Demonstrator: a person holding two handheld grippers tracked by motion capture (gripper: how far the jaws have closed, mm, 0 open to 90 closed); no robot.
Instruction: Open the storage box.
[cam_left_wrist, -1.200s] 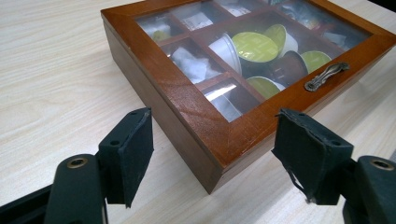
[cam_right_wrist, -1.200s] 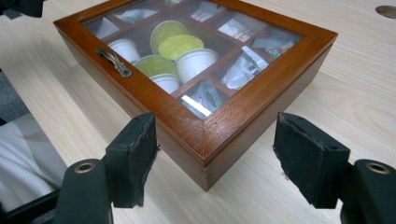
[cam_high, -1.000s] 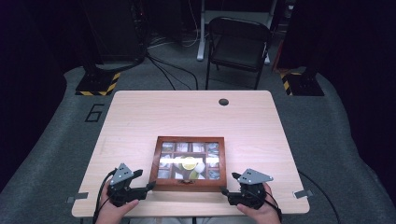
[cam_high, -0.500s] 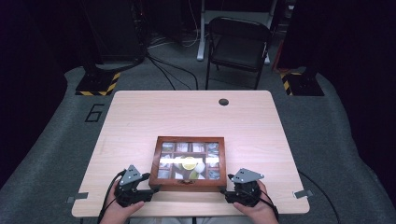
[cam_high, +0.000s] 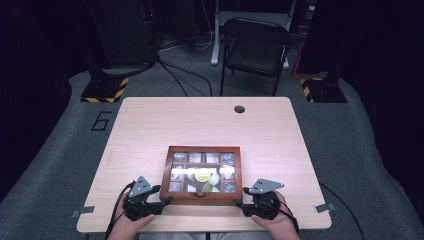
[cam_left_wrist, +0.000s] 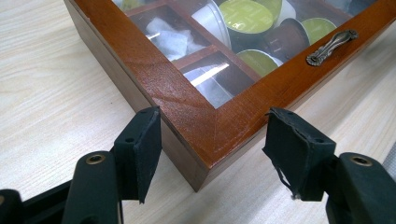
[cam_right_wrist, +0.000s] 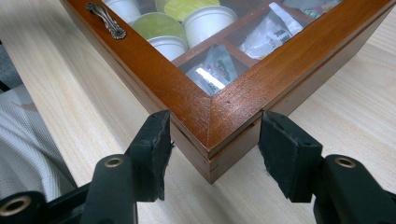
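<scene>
The wooden box (cam_high: 203, 175) is lying flat near the front edge of the tabletop (cam_high: 150, 125), long axis running left to right. Each near corner is being straddled: the left tongs (cam_left_wrist: 212, 154) have just been closing around the left corner, the right tongs (cam_right_wrist: 212, 156) around the right. The pads are sitting at the corner faces, though firm pressing cannot be told. Both hands are equally near.
</scene>
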